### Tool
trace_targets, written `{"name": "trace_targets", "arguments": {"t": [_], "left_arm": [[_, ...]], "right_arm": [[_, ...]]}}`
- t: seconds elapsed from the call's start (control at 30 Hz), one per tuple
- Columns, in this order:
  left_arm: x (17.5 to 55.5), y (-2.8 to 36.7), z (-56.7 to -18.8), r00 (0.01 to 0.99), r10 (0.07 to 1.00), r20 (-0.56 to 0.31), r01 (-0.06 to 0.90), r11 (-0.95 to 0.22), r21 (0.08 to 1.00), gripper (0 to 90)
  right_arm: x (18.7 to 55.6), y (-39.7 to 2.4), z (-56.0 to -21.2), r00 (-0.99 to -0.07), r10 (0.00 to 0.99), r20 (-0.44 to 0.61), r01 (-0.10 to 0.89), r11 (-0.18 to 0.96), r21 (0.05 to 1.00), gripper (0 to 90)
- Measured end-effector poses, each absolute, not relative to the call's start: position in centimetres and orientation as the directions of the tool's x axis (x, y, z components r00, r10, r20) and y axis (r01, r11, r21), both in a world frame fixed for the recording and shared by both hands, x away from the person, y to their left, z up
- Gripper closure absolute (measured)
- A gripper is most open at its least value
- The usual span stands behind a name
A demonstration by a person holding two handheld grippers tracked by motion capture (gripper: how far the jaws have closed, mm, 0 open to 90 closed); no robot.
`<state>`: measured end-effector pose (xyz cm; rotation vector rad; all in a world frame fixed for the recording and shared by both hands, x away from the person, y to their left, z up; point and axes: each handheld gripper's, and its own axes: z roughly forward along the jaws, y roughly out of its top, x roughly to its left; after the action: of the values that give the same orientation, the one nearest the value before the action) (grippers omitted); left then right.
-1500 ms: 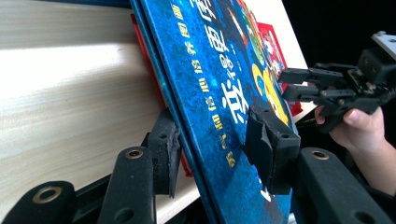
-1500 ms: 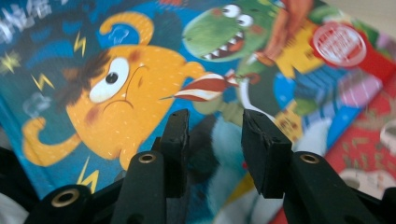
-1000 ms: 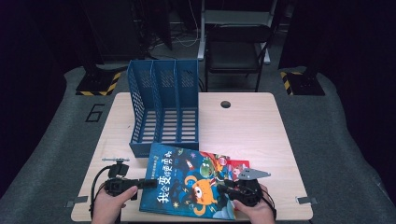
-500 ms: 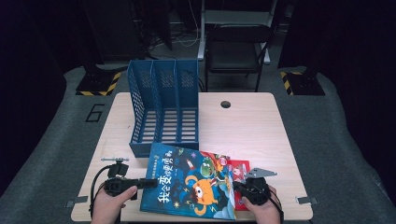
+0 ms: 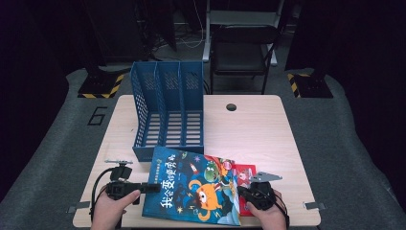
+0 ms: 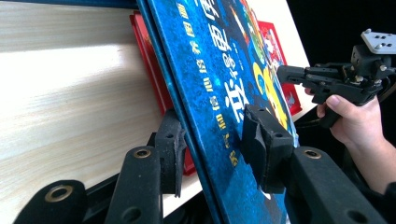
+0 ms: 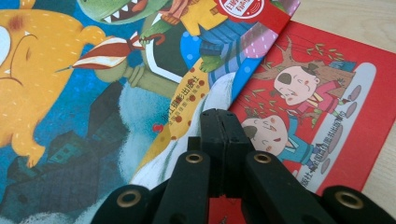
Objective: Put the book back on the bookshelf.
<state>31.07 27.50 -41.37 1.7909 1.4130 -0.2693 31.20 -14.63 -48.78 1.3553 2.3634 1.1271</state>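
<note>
Step in hand: lifting the blue picture book (image 5: pixel 196 189) by its left edge. Left gripper (image 5: pixel 152 187) straddles that edge, one pad under and one over the cover; in the left gripper view the pads (image 6: pixel 261 140) look pressed on, so the book reads as grasped, though the under-pad contact is partly hidden. Book tilted up off the red picture book (image 5: pixel 245 176) beneath it, both at the near edge of the table (image 5: pixel 249 129). Right gripper (image 5: pixel 246 191) clenched, jaws closed on nothing, tips resting at the blue book's right edge over the red cover (image 7: pixel 327 116). Its jaws have just been closing, with nothing between them. Next move, as I judge it: raise and stand the blue book upright, then carry it back to the blue three-slot file rack (image 5: pixel 167 112) just behind; calls for a firm hold and the right gripper steadying. Surface pale wood, with a cable hole (image 5: pixel 231 107). Room dark; grey floor, black chair (image 5: pixel 242 45) beyond.
</note>
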Motion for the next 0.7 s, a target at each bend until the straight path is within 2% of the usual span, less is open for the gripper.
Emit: {"name": "trace_targets", "arguments": {"t": [0.3,0.47,0.7], "left_arm": [[31.44,27.72,-41.28,0.330,0.704,-0.629,0.903,-0.042,0.427,60.4],[31.44,28.00,-41.26,0.326,0.658,-0.679,0.909,-0.021,0.416,60.6],[31.50,27.58,-41.24,0.327,0.633,-0.702,0.915,-0.026,0.403,59.6]], "right_arm": [[31.40,-14.44,-48.88,-0.568,0.796,0.211,0.658,0.285,0.697,90.0],[31.34,-14.34,-48.90,-0.567,0.799,0.202,0.653,0.285,0.702,90.0],[31.34,-14.25,-48.92,-0.569,0.799,0.194,0.646,0.288,0.707,90.0]]}}
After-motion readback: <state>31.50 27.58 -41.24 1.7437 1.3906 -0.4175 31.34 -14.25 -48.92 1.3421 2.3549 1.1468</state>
